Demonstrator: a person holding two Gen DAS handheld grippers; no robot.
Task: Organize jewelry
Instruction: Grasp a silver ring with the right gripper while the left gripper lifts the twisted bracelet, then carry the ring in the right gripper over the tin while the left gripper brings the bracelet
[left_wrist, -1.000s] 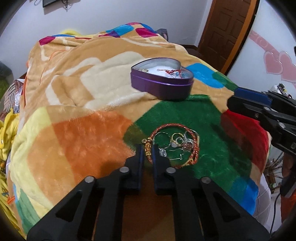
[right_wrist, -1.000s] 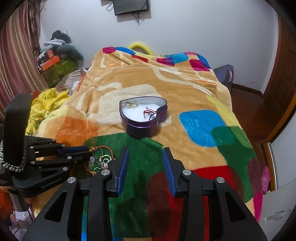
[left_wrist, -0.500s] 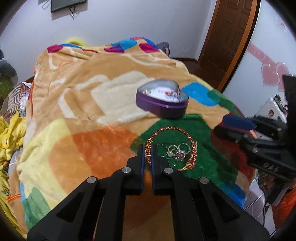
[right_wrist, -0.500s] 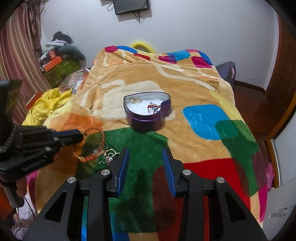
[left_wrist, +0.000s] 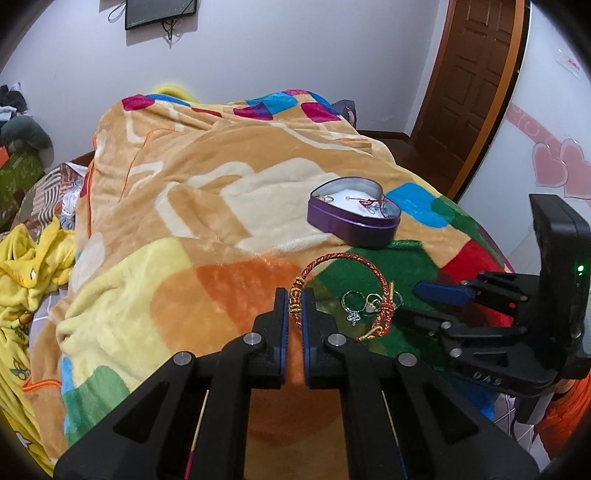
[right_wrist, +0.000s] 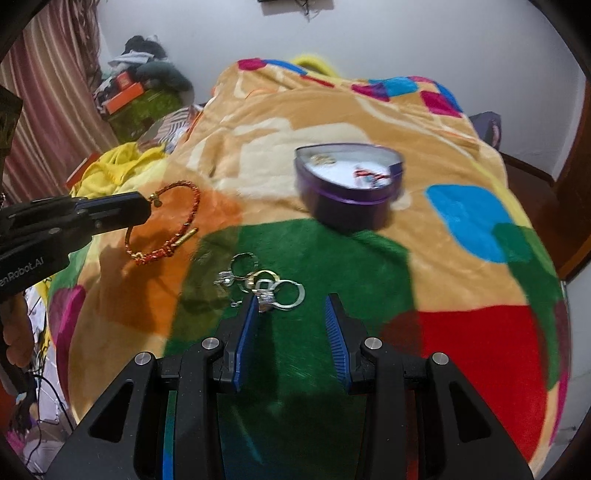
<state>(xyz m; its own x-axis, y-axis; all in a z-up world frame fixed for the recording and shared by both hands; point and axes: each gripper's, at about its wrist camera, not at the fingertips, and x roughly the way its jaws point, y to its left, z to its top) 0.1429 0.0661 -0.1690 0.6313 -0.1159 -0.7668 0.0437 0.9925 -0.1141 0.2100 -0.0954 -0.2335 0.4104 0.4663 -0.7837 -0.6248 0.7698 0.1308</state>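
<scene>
My left gripper (left_wrist: 294, 295) is shut on a red and gold braided bracelet (left_wrist: 373, 271) and holds it lifted above the blanket; the bracelet also shows in the right wrist view (right_wrist: 164, 229), hanging from the left gripper (right_wrist: 146, 205). Several silver rings (right_wrist: 260, 278) lie on the blanket's green patch, also seen under the bracelet in the left wrist view (left_wrist: 360, 304). My right gripper (right_wrist: 290, 301) is open just in front of the rings, its left finger touching them. A purple heart-shaped tin (right_wrist: 349, 188) stands open behind, holding a few pieces.
A colourful patchwork blanket (right_wrist: 461, 218) covers the bed. Yellow cloth (left_wrist: 29, 266) and boxes lie off the bed's left side. A wooden door (left_wrist: 476, 77) stands at the far right. The right gripper's body (left_wrist: 509, 325) is close beside the rings.
My left gripper has lifted the bracelet off the blanket, away from the rings. My right gripper has moved forward and down to the rings.
</scene>
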